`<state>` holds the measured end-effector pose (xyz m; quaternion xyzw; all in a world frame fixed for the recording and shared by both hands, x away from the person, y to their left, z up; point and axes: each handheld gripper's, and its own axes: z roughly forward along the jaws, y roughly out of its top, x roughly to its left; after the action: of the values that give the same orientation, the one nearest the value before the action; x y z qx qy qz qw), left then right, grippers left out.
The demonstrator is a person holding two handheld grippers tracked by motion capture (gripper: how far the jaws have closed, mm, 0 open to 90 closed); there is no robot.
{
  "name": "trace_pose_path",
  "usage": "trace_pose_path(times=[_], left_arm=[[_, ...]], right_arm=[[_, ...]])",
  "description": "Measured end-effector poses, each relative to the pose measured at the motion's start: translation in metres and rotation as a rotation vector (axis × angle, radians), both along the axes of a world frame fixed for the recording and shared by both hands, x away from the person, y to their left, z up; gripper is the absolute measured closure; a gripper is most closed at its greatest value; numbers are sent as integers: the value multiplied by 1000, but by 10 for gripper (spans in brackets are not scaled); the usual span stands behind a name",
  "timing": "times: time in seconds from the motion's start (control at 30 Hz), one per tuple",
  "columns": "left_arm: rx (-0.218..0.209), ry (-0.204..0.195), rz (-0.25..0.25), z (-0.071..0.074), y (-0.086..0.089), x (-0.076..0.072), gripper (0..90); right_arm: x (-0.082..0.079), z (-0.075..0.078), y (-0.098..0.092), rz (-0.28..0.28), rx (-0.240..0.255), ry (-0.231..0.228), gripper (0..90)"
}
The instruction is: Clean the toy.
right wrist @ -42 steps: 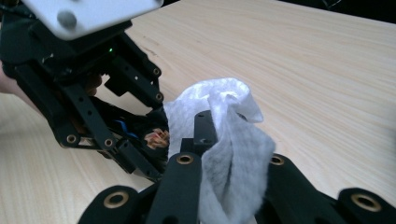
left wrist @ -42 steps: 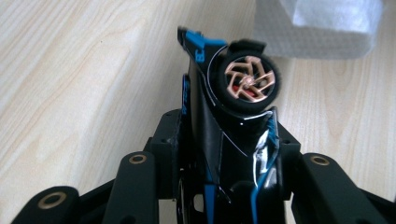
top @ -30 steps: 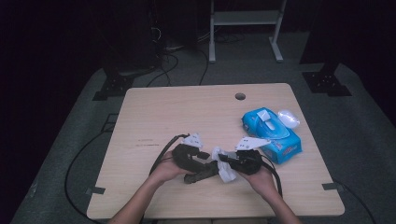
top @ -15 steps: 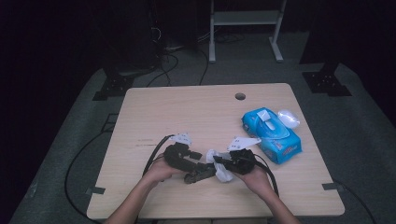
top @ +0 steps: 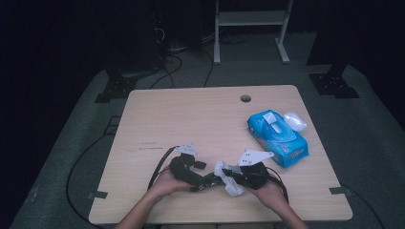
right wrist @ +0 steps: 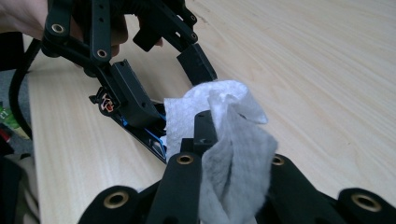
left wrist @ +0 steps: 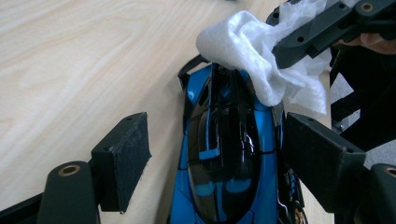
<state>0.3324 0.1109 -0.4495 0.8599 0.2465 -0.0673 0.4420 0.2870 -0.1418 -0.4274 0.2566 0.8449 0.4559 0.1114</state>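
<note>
Toy car (left wrist: 229, 158), blue with a black glossy roof, lies on the table (top: 191, 119) between the jaws of the left gripper (left wrist: 217, 158). Those jaws have just been opening and now stand spread, one pad clear of the car's side and the other just beside it. A white wipe (right wrist: 224, 149) is pinched in the pressed-together jaws of the right gripper (right wrist: 205, 140), and its bunched end rests on the car's far end. In the high view both grippers sit near the table's front edge, a hand (top: 165, 183) behind each. Farther right lies a blue pack of wipes (top: 278, 138), with a small clear lid (top: 295, 120) just beside it.
</note>
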Motion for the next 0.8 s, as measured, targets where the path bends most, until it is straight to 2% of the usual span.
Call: trace_pose_path(times=[0.1, 0.17, 0.37, 0.53, 0.57, 0.63, 0.67, 0.8], left_arm=[[19, -18, -7, -2, -2, -6, 232], [32, -15, -18, -3, -4, -8, 233], [58, -16, -37, -8, -10, -12, 233], [129, -34, -75, -15, -19, -20, 232], [152, -43, -83, -18, -21, -22, 232], [179, -95, -85, -20, -25, -27, 229], [212, -124, -92, -19, -28, -29, 232], [236, -154, -94, -19, -32, -32, 232]], right_arm=[[-5, -2, -2, 9, -10, -1, 827], [-9, -3, -2, 14, -20, -12, 826], [-13, -8, -5, 12, -18, -4, 826], [-16, -15, -4, 20, -48, 8, 825], [-17, -17, -4, 23, -57, 11, 825], [-18, -23, -3, 27, -85, 24, 822], [-18, -25, -3, 33, -94, 30, 822], [-19, -26, -5, 32, -92, 33, 821]])
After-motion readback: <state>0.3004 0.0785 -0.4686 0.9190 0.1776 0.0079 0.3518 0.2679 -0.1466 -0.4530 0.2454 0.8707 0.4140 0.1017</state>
